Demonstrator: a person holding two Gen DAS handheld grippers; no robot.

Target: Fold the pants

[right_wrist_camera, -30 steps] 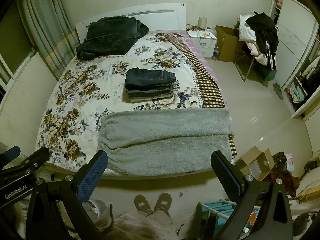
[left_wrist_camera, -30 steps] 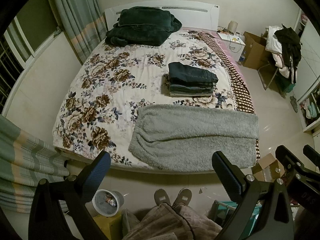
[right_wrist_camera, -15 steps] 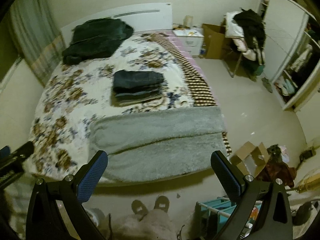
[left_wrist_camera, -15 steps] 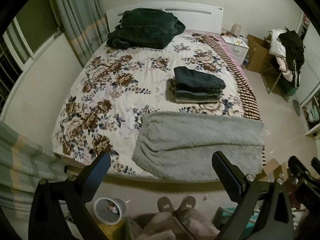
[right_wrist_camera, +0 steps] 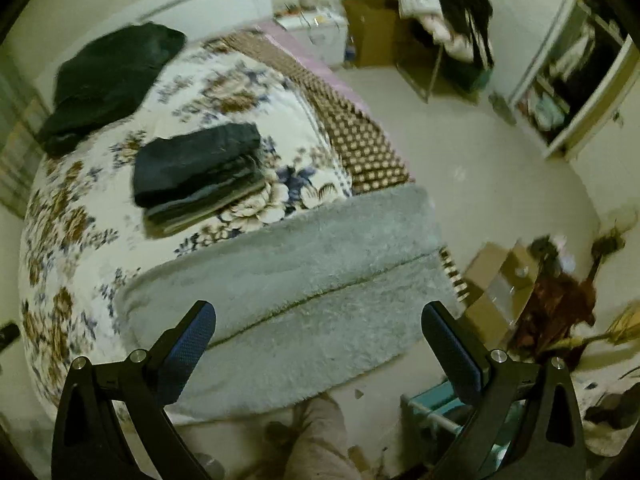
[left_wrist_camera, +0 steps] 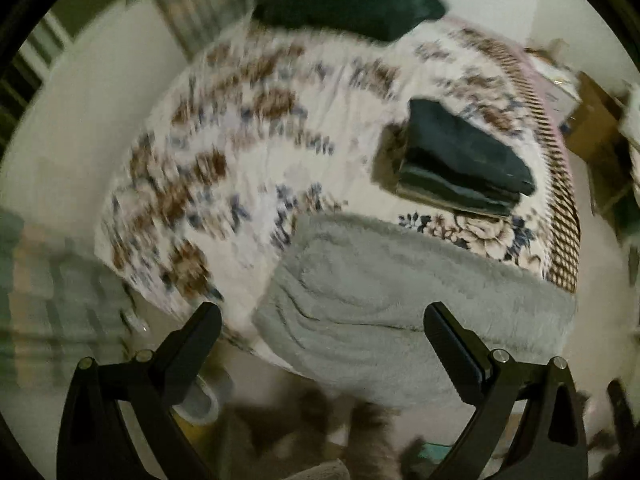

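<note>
Grey fleece pants [left_wrist_camera: 400, 300] lie folded lengthwise across the foot of the floral bed [left_wrist_camera: 240, 160]; they also show in the right wrist view [right_wrist_camera: 288, 292]. My left gripper [left_wrist_camera: 322, 340] is open and empty, above the pants' left end. My right gripper [right_wrist_camera: 318, 336] is open and empty, above the pants' middle and right part. Neither touches the fabric. The left wrist view is blurred by motion.
A stack of folded dark pants [right_wrist_camera: 196, 172] sits on the bed behind the grey ones. A dark blanket [right_wrist_camera: 108, 80] lies near the headboard. Cardboard boxes [right_wrist_camera: 496, 280] and a chair with clothes [right_wrist_camera: 452, 20] stand on the floor at the right. My feet are at the bed's foot.
Both grippers have moved closer to the bed and down toward the grey pants, tilting outward. Both stay open. The pants have not moved.
</note>
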